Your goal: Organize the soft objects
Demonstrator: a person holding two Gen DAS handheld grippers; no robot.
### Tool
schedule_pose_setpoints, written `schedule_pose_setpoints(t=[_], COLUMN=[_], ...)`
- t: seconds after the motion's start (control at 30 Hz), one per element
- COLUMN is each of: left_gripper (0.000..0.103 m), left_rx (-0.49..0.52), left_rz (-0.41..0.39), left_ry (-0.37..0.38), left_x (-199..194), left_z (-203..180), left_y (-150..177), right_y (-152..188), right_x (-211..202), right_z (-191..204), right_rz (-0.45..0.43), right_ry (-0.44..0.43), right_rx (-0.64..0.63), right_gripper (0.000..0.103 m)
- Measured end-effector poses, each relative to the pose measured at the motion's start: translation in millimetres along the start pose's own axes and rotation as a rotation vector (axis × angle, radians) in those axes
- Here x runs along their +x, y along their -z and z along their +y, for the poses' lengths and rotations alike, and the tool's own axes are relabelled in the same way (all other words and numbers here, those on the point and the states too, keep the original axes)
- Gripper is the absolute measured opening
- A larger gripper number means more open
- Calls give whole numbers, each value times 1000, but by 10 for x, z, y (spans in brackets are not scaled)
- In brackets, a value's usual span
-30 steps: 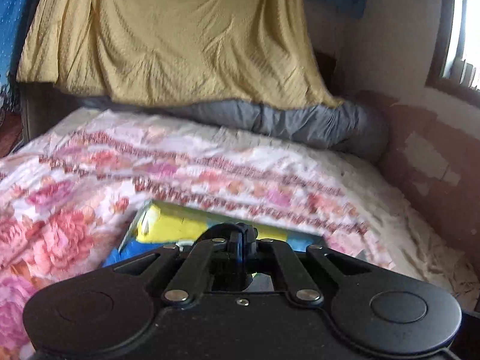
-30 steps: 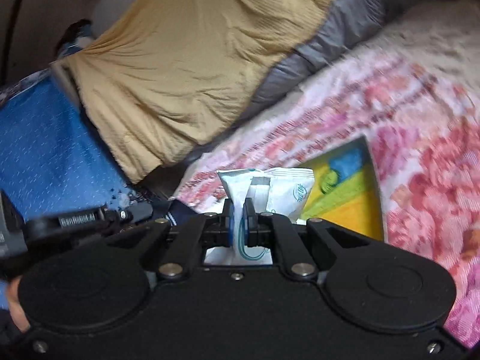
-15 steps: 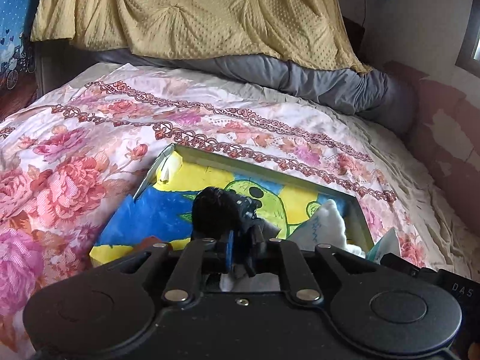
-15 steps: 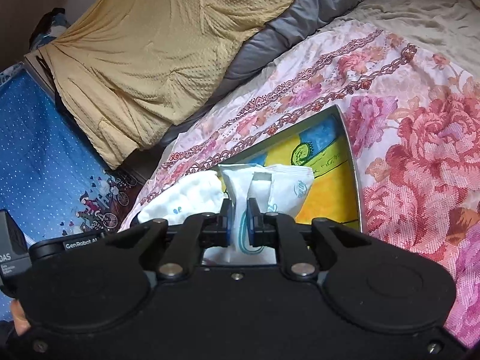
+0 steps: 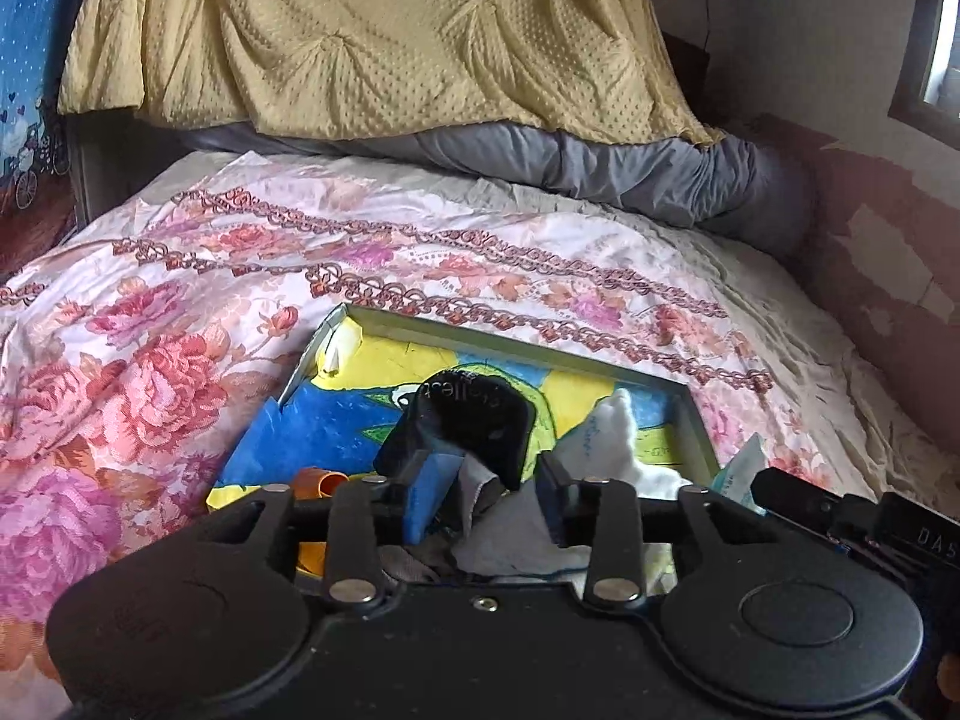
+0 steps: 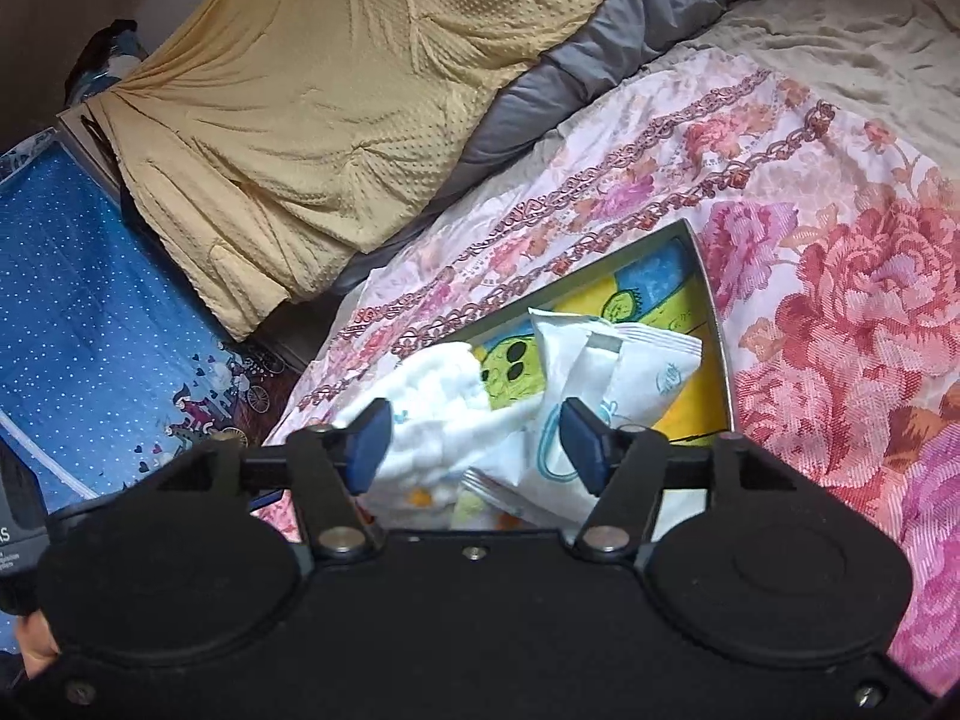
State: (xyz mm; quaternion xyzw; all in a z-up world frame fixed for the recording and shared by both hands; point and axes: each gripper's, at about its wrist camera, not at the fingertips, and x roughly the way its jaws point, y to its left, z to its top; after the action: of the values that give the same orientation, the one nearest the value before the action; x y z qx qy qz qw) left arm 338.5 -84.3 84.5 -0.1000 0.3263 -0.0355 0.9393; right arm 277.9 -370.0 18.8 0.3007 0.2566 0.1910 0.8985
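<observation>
Both grippers, left (image 5: 487, 495) and right (image 6: 475, 441), spread wide over shallow cartoon-printed box (image 6: 711, 324), white plastic-wrapped soft packet (image 6: 606, 384) dropped inside for sorting.

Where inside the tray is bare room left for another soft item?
Free: the tray floor's yellow-and-blue far-left corner, between the rim and the black item. Crowded: the near side, where white cloth and white packet pile under both open tools.
</observation>
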Motion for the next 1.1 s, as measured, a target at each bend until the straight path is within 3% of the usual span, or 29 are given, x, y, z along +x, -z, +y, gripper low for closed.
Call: schedule_pose_setpoints(t=[0.3, 0.6, 0.93, 1.1], left_gripper=[64, 82, 102, 102], left_rx=[24, -24, -47, -24], left_rz=[-46, -112, -223, -262], left_ry=[13, 44, 53, 38], left_x=[-523, -1257, -2142, -2490], left_z=[-141, -57, 209, 384], left_y=[9, 27, 298, 528], right_y=[3, 113, 486, 761], right_x=[-304, -824, -1462, -1681], right_z=[275, 604, 1121, 1390], right_rz=[-14, -73, -113, -126], right_ry=[-45, -70, -56, -13], right_rx=[-5, -20, -118, -203], right_gripper=[87, 101, 103, 103])
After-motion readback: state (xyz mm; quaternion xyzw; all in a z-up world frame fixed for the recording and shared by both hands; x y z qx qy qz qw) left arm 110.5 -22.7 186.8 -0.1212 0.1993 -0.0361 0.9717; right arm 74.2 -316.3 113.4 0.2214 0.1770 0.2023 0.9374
